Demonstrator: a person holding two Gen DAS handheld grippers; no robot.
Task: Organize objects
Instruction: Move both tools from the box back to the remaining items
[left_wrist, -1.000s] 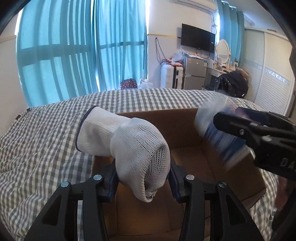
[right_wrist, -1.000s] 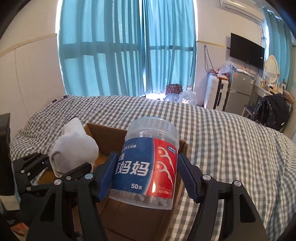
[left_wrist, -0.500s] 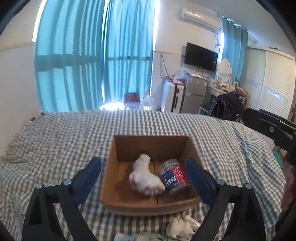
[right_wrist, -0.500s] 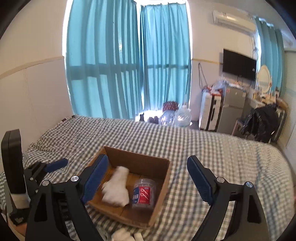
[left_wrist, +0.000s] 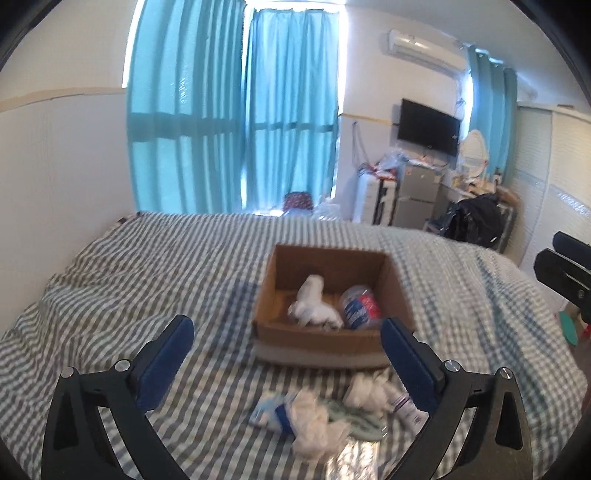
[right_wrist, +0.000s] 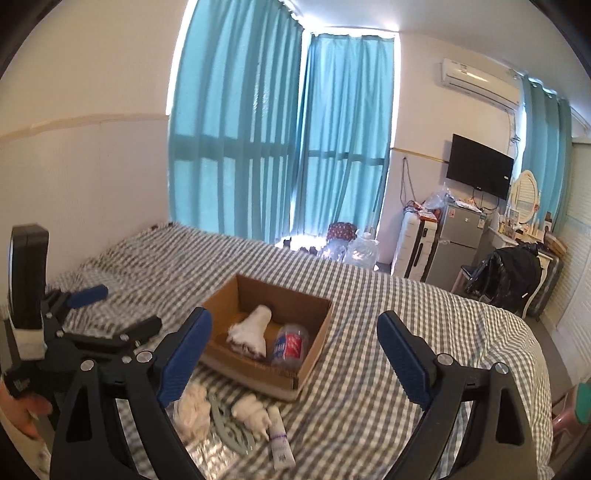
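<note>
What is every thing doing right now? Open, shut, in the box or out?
left gripper: open, empty
right gripper: open, empty
cardboard box: open, on the bed
white sock: in the box
floss jar: in the box, on its side
tube: outside the box, on the bed

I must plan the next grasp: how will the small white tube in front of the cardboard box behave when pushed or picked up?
The white tube lies flat on the checked bedspread, so a push may roll it. It looks small, probably light. Its smooth, narrow body might slip between the pads.
</note>
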